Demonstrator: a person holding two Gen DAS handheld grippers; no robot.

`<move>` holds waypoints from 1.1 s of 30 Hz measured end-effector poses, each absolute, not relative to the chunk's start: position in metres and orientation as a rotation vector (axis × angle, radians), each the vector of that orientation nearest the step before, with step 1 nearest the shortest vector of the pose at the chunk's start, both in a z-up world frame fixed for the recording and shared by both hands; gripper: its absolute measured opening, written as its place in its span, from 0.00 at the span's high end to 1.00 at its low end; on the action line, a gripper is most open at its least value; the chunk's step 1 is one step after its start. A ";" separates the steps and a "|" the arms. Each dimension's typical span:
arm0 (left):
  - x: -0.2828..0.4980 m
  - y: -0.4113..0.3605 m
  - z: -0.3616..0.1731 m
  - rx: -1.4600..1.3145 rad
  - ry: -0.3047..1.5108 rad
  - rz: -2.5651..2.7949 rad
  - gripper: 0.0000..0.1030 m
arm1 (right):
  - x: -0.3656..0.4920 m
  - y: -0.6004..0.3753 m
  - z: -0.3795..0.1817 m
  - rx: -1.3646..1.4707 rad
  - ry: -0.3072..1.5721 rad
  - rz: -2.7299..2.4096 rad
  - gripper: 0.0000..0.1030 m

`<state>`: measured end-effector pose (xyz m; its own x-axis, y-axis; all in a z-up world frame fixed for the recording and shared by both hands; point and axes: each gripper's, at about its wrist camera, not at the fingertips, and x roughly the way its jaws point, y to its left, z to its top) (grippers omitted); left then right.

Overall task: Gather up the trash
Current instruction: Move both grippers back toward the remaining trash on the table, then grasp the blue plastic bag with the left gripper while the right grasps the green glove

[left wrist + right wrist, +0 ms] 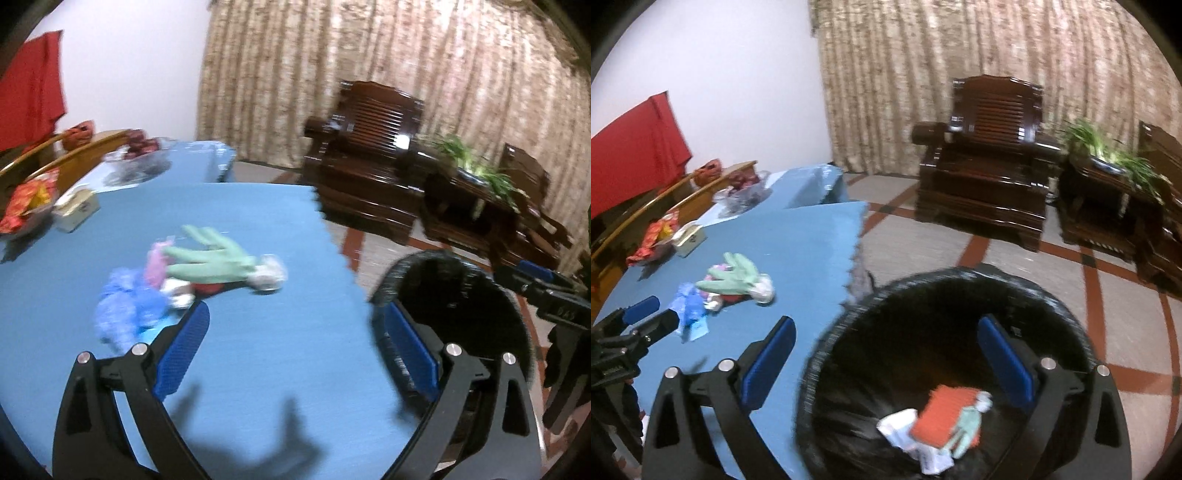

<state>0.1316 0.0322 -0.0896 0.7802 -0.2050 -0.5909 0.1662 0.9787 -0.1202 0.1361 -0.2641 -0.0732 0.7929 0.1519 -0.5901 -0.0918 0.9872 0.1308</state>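
trash remains on the blue table point(258, 369): a small heap ahead and to the left of the left gripper point(291, 325), made up of a green glove point(210, 262), a blue crumpled wrapper point(125, 310), a pink scrap point(157, 266) and a white crumpled ball point(269, 275) at the glove's cuff. the blue wrapper lies just beside the tip of the left finger point(184, 350) of that gripper, partly hidden behind it; whether they touch cannot be told. the left gripper's jaws stand wide apart with only bare tabletop between them.

the right gripper point(886, 347) also has its jaws spread wide, gripping nothing. it hangs above the black-lined bin point(846, 332), its right finger over the bin's mouth and its left finger over the table edge. inside the bin, below and between the fingers, lie an orange-red piece point(942, 417), a second green glove point(971, 424) and white crumpled paper point(905, 432).

the table's zigzag right edge point(855, 266) runs just beside the bin's rim. ahead of the heap the tabletop is open up to a small box point(75, 210) and bowls of wrapped snacks point(27, 206) far left. beyond the bin, tiled floor point(1126, 332) lies open as far as the dark wooden armchair point(986, 173).
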 end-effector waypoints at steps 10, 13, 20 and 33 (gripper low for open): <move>0.132 0.117 -0.100 -0.089 0.647 -0.017 0.10 | 0.168 -0.188 -0.079 0.057 0.644 0.261 0.06; 0.137 0.134 -0.105 -0.095 0.652 0.021 0.10 | 0.182 -0.171 -0.083 0.046 0.646 0.282 0.06; 0.156 0.167 -0.121 -0.107 0.678 0.079 0.18 | 0.217 -0.131 -0.095 0.020 0.660 0.323 0.06; 0.197 0.204 -0.166 -0.153 0.772 0.122 0.32 | 0.272 -0.089 -0.151 -0.027 0.777 0.340 0.07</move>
